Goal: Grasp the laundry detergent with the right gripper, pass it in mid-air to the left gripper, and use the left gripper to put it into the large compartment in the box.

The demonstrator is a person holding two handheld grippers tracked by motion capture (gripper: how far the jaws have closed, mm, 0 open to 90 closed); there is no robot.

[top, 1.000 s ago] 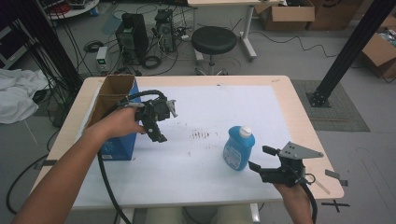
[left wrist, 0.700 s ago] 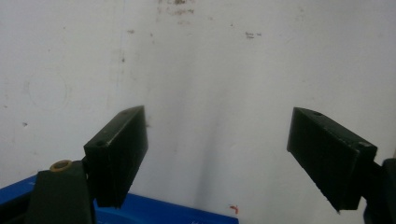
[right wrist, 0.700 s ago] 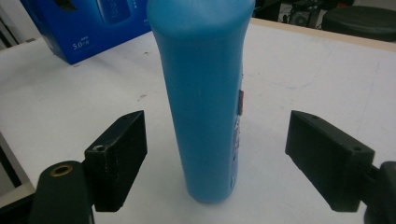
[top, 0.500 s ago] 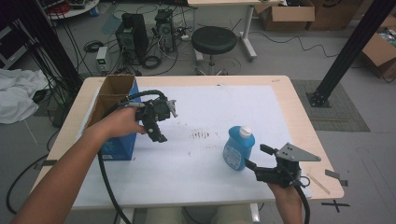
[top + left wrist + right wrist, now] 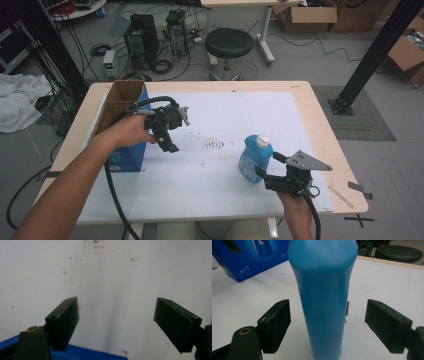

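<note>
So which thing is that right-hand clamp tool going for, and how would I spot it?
Look at the white-covered table, toward its near right corner. There a blue bottle stands upright between the open jaws of the right gripper, untouched. Unlike the blue box at the left edge, it is slim, rounded and white-capped.

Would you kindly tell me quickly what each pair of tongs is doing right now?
Left tongs: open, holding nothing, above the table.
Right tongs: open, either side of the bottle, not gripping it.
</note>
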